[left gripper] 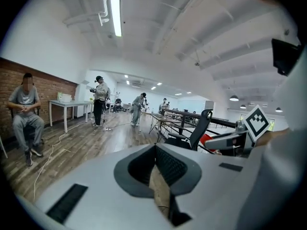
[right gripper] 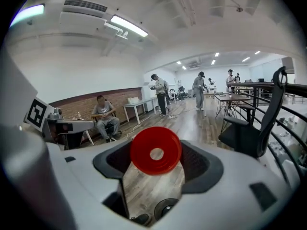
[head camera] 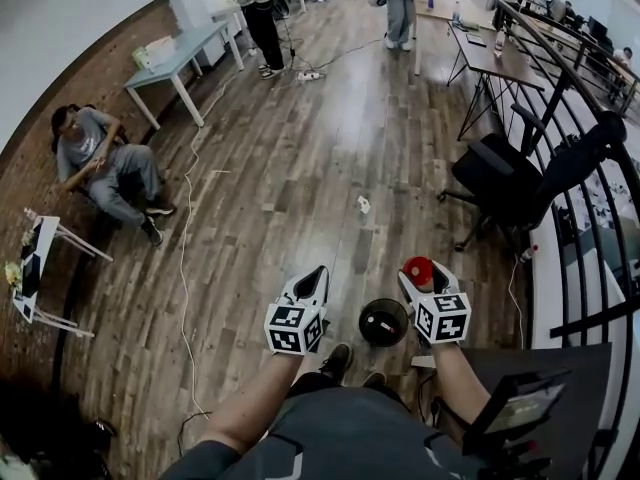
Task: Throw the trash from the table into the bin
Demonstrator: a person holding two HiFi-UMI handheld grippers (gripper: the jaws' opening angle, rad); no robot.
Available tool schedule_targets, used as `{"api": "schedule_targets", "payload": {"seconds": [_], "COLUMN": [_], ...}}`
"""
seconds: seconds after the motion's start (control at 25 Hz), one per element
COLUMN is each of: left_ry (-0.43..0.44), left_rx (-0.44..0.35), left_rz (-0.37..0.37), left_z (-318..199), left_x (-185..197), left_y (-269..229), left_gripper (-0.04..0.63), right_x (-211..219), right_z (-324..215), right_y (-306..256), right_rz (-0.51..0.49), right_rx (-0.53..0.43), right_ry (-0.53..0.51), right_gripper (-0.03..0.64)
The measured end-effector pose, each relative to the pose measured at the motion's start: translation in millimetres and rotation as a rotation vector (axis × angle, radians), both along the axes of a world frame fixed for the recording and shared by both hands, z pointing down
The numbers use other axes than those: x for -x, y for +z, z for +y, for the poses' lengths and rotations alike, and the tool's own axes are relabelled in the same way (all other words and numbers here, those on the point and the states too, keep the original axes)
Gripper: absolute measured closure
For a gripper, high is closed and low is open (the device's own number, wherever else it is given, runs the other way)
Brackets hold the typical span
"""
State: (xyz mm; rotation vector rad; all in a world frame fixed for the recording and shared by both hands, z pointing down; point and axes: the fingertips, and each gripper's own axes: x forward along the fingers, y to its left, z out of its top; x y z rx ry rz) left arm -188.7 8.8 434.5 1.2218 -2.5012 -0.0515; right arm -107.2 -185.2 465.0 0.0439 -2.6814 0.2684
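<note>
In the head view a black round bin (head camera: 383, 321) stands on the wooden floor just in front of the person's feet, between the two grippers. My right gripper (head camera: 420, 271) is above and right of the bin, shut on a red round piece of trash (head camera: 417, 268). In the right gripper view that red piece (right gripper: 156, 150) is a disc with a hole in its middle, spanning the gap between the pads of my right gripper (right gripper: 156, 152). My left gripper (head camera: 312, 280) hangs left of the bin. Its jaws (left gripper: 157, 150) meet at the tips with nothing between them.
A crumpled white scrap (head camera: 364, 204) lies on the floor ahead. A black office chair (head camera: 510, 183) and a railing (head camera: 580, 98) stand to the right, a dark table (head camera: 570, 363) near right. A person sits at the left wall (head camera: 105, 163). A cable (head camera: 185, 268) runs along the floor.
</note>
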Motion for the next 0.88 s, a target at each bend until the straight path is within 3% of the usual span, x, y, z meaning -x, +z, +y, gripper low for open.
{"api": "schedule_targets", "payload": {"seconds": [0.24, 0.56, 0.88], "left_ry": [-0.003, 0.085, 0.186], "left_rx": [-0.001, 0.044, 0.144], "left_rz": [0.034, 0.086, 0.221], "left_z": [6.0, -3.4, -11.4], "left_x": [21.0, 59.2, 72.2], "left_y": [23.0, 74.3, 162.5], "left_gripper": [0.584, 0.584, 0.584], "right_x": [22.0, 52.2, 59.3], "right_z": [14.1, 25.0, 29.1], "right_y": [18.6, 65.6, 152.8], "right_rz": [0.035, 0.105, 0.258], "right_rx": [-0.01, -0.01, 0.03], "right_ry": [-0.028, 0.003, 0.051], "right_gripper": [0.305, 0.304, 0.304]}}
